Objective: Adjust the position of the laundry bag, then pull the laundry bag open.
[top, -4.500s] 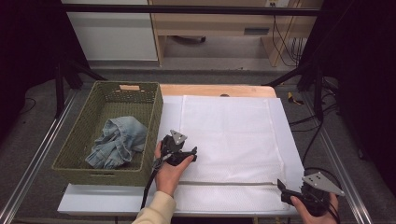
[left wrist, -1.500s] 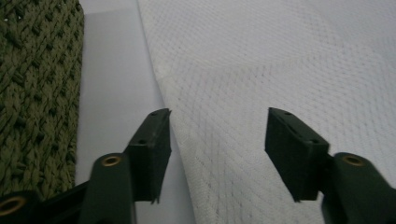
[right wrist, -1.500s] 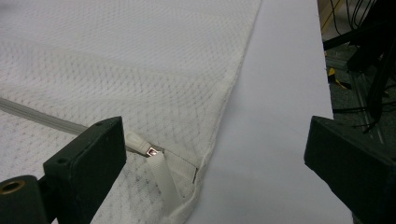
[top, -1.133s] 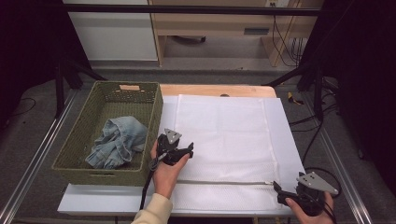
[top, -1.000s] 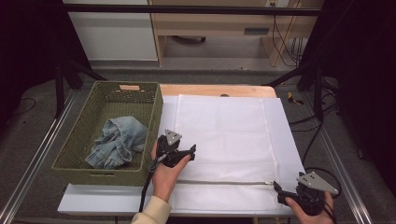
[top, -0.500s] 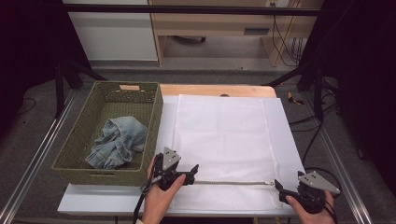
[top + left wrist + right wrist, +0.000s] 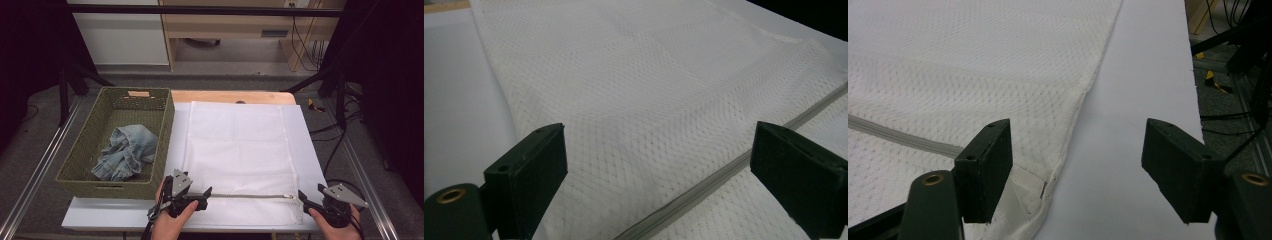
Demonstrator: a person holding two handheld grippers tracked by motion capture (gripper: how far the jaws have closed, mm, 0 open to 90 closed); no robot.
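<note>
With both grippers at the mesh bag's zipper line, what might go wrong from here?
The right gripper, jaws just closing, straddles the mesh bag's corner edge; it may pinch little fabric and slip. The left gripper stands open over the zipper; closing flat on the weave may grab both layers.

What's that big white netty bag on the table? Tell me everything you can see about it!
The white mesh bag lies flat and spread out on a pale board on the table, right beside the woven basket. It looks like soft, see-through netting with tiny holes. A grey zipper runs straight across near its front edge and looks closed. The left gripper sits at the zipper's left end, jaws apart over the mesh. The right gripper sits at the bag's right corner, jaws apart.
</note>
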